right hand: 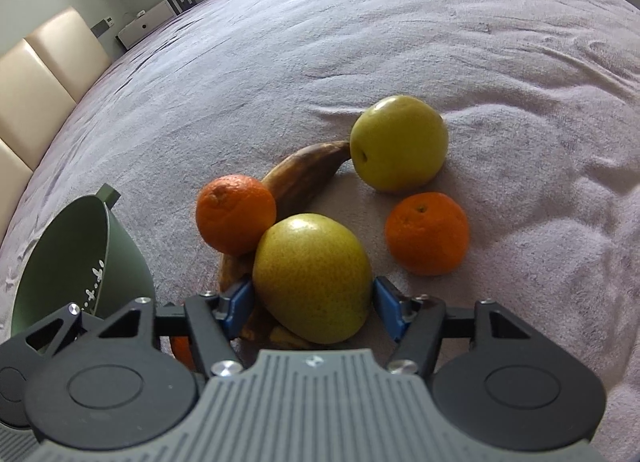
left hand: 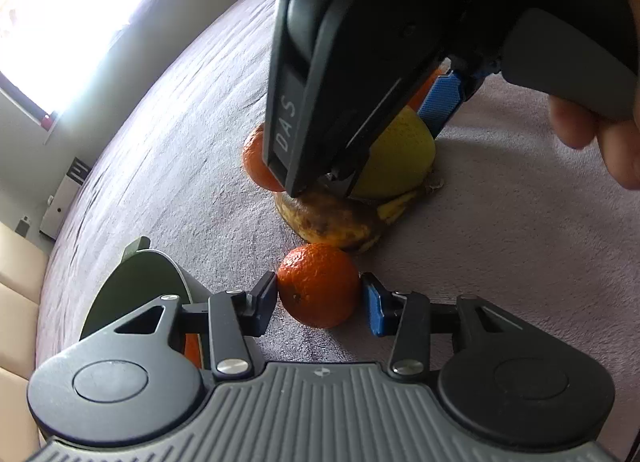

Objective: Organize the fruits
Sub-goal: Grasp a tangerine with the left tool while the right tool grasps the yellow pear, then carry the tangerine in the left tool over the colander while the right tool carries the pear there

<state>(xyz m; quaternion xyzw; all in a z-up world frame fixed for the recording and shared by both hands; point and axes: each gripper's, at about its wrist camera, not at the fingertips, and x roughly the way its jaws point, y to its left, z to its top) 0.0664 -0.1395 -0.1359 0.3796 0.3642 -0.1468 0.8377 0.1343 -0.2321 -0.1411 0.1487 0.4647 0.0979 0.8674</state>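
Nearest in the left wrist view, the left gripper [left hand: 320, 300] has its two pads against the sides of a mandarin [left hand: 319, 289] that sits on the mauve bedspread [left hand: 500, 262]; the jaws stand partly closed, pressed on the fruit. Just left of it a green bowl [left hand: 136, 286] is half hidden by the gripper's body, and a sliver of something orange [left hand: 193, 348] shows behind the linkage, too covered to identify. Nearest in the right wrist view, the right gripper [right hand: 314, 304] straddles a yellow-green pear [right hand: 312, 276], blue pads at each flank; whether they press or just flank it is hard to tell. Beneath the pear, yellow banana peel [right hand: 286, 338] pokes out, mostly covered. Beyond lies a browned banana [right hand: 304, 175], its lower part hidden by a second mandarin [right hand: 235, 213] and the pear. To the right sit a third mandarin [right hand: 426, 233] and a green apple [right hand: 399, 143]. In the left view the right gripper's black housing blocks much of the pile and bears the letters "DAS" [left hand: 287, 125]; a person's fingers [left hand: 600, 141] are cut off at the edge.
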